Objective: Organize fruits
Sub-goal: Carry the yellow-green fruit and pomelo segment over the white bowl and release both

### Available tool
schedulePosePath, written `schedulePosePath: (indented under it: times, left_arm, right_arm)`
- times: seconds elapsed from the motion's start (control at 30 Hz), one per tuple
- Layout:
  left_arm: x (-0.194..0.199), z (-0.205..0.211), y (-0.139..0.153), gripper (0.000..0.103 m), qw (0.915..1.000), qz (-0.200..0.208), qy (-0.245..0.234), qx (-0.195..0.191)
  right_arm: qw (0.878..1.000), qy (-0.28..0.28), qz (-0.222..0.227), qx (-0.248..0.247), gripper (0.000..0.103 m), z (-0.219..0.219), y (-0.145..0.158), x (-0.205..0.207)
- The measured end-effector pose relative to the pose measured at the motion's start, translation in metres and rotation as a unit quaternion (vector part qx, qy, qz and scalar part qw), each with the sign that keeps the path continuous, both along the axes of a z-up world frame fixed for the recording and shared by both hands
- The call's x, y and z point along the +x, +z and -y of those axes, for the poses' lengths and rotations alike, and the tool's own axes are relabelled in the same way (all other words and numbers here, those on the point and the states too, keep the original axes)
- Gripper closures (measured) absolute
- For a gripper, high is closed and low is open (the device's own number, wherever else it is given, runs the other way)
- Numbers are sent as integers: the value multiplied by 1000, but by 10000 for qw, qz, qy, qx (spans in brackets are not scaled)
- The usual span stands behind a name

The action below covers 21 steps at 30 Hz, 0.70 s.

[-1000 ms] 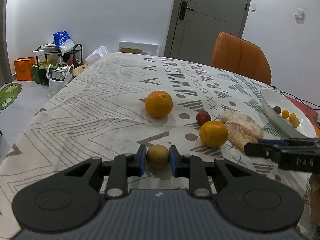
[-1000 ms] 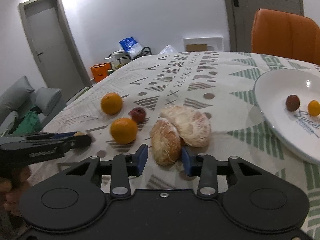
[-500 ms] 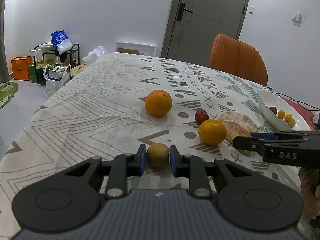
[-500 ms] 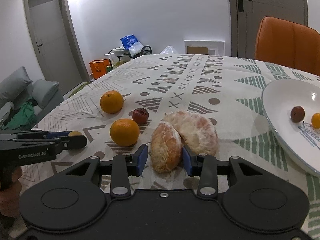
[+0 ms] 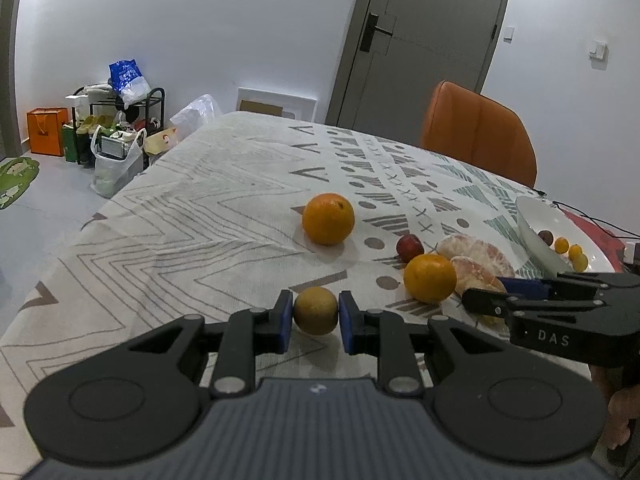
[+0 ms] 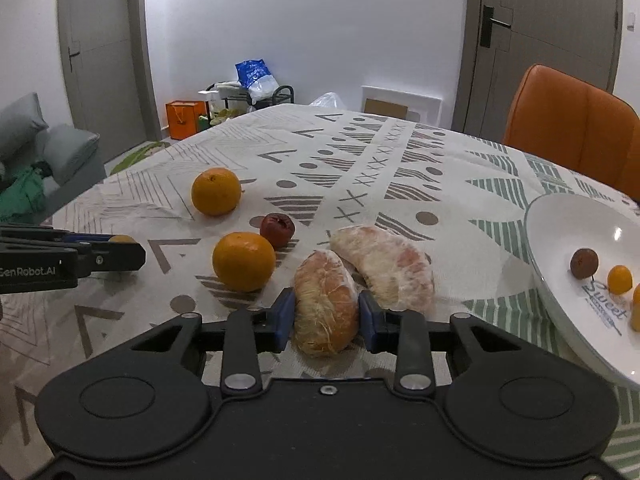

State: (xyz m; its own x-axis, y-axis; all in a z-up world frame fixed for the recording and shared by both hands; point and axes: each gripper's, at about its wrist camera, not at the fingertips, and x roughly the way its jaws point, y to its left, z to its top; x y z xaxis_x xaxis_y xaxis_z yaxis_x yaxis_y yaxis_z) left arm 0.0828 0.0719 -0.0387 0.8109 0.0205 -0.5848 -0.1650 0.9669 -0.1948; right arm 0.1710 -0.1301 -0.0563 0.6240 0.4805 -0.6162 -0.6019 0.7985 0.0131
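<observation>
Patterned tablecloth (image 5: 192, 216); beyond it, door (image 5: 420, 40) and chair (image 5: 478, 132). Left gripper (image 5: 316, 312) clamps a small fruit (image 5: 316, 310); right gripper (image 6: 326, 312) seemingly pinches a pomelo segment (image 6: 326, 304).

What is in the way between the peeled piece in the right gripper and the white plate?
Nothing visible. The right gripper holds one pomelo piece; the other piece lies just behind it, and only bare tablecloth runs across to the plate.

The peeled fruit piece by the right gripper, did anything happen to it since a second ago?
Yes. The right gripper closed in on the near pomelo piece; its blue pads now touch both sides. The left gripper kept holding the small brownish fruit. The oranges and plate stayed put.
</observation>
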Motion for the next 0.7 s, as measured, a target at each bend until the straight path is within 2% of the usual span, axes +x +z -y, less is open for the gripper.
schedulePosePath:
  times: [0.7]
  left_arm:
    - [8, 36, 25, 80, 9987, 340, -338, 158]
  right_arm:
    - [9972, -400, 278, 570, 71, 55, 29, -11]
